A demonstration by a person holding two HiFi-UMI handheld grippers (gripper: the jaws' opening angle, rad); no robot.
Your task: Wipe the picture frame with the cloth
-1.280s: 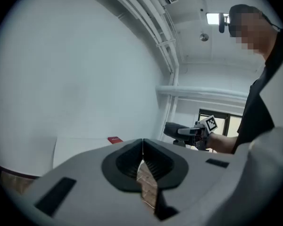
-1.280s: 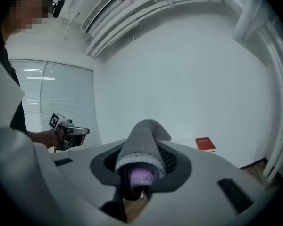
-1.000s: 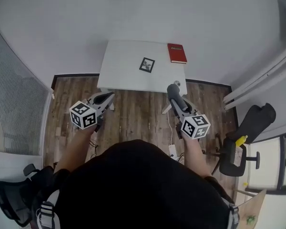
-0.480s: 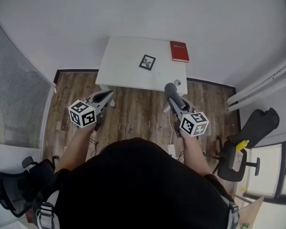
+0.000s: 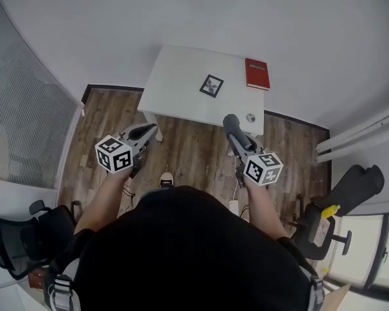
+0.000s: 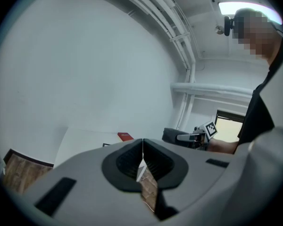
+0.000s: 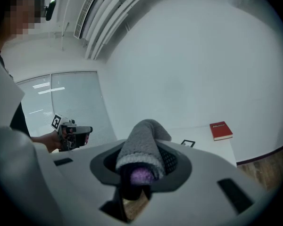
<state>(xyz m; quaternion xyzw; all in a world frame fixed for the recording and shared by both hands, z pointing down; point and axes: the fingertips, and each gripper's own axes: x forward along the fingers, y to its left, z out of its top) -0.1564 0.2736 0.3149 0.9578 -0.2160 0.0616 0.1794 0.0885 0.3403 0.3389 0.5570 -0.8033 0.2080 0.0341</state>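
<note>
On the white table [image 5: 172, 86], well ahead of the person: one picture frame [image 5: 211, 85], small and dark-bordered, lying flat near the table's middle. A red book [image 5: 257, 74] lies apart from it, toward the far right corner.

Task status: wiping not yet begun. Both grippers hang over the wooden floor [image 5: 188, 144], short of the table's near edge, and nothing touches the frame. Done, by the look of it: the cloth is in hand. Left to do: close the gap to the table, lay the cloth on the frame, wipe.

Right gripper [image 7: 140, 171]: jaws clamped on a grey cloth [image 7: 142, 142], which bunches up out of the jaw opening and folds forward over the tips. It points toward the table.

Left gripper [image 6: 142, 149]: jaws pressed together along one thin seam, nothing between them. It touches nothing.
</note>
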